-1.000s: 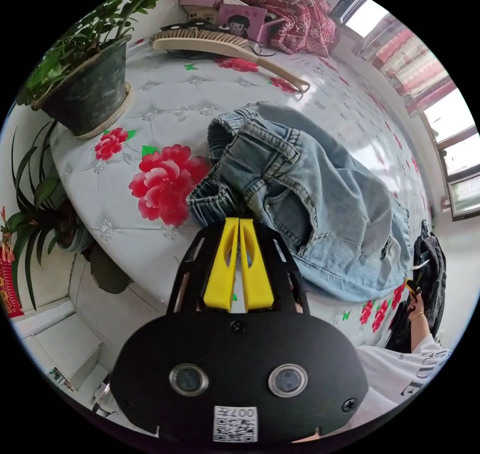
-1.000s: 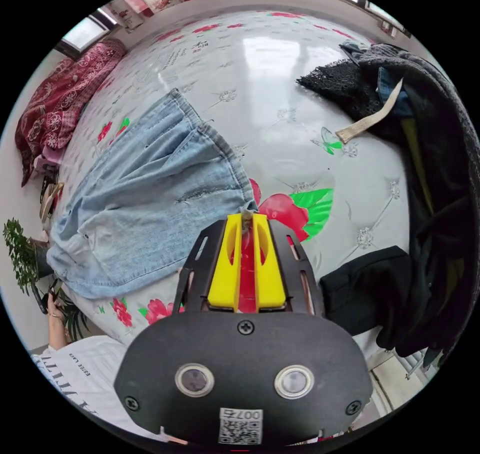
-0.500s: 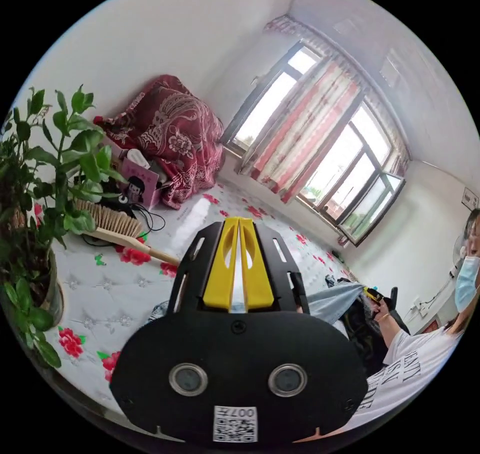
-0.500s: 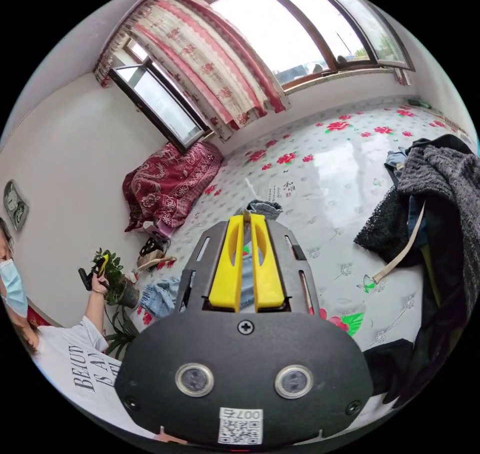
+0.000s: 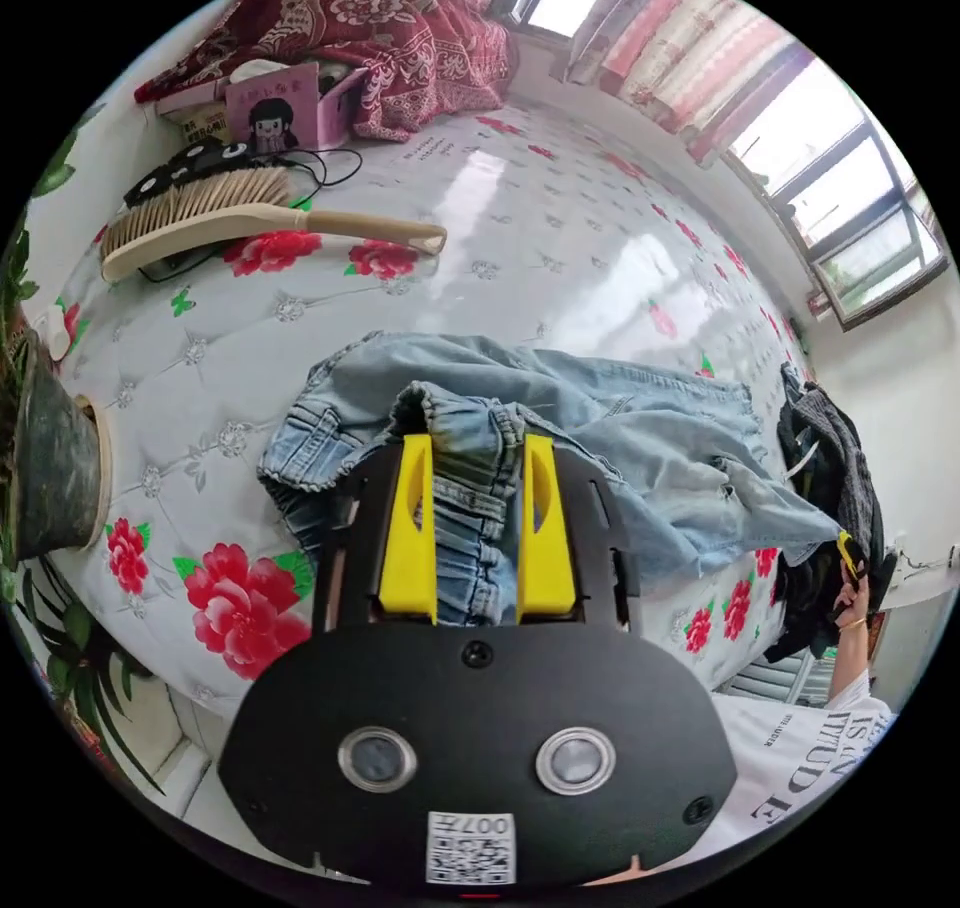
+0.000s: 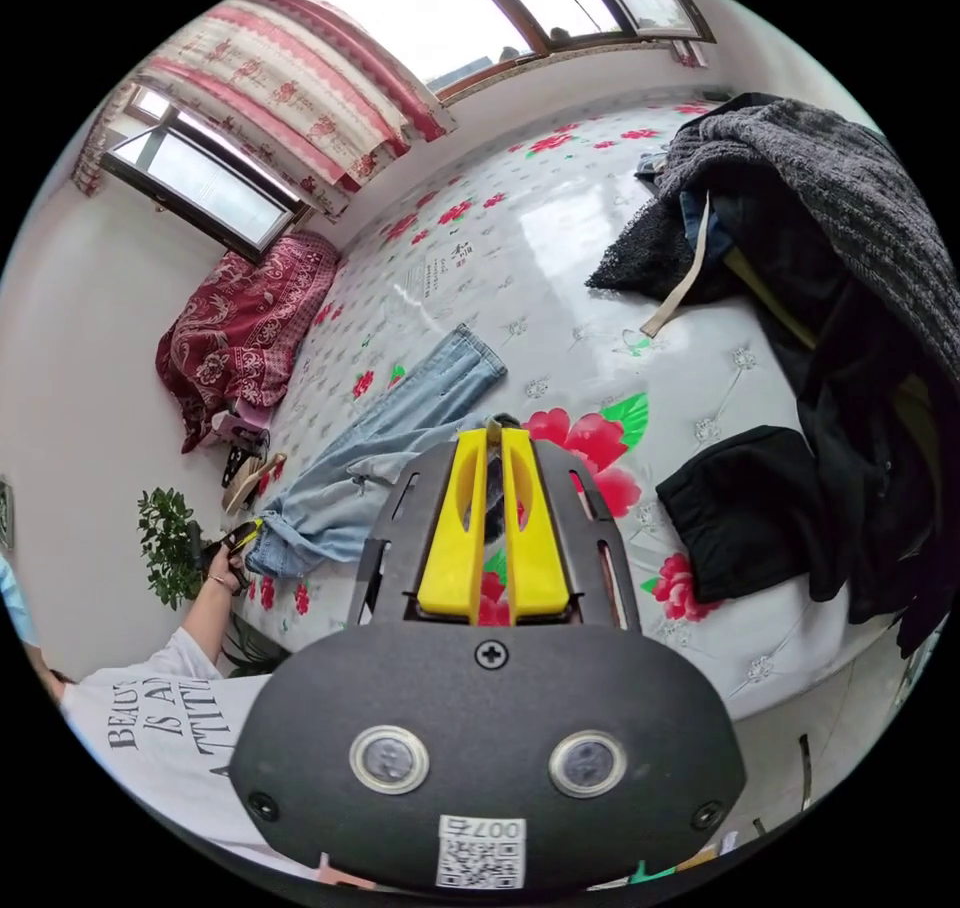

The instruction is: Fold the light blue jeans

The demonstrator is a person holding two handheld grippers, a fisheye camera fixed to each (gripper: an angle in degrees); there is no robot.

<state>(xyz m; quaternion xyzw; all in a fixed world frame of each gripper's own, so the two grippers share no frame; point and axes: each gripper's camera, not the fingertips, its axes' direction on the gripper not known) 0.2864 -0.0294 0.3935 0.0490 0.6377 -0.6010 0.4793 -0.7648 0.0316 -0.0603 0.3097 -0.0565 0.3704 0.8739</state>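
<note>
The light blue jeans (image 5: 600,428) lie on the flowered bed (image 5: 520,238). The left gripper (image 5: 478,448) has its jaws apart around the waistband. The right gripper (image 6: 493,448) is clamped on a hem corner. A brush (image 5: 240,213) lies near, and dark clothes (image 6: 830,348) are piled beside.

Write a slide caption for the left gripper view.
Open hand-held gripper straddling the waistband of light blue jeans on a flowered bed.

We lose part of the jeans' waistband (image 5: 470,508) behind the left gripper's (image 5: 476,448) body; the plant pot (image 5: 45,458) is cut by the picture's edge; the right gripper's (image 6: 493,438) grip is too small to judge.
</note>
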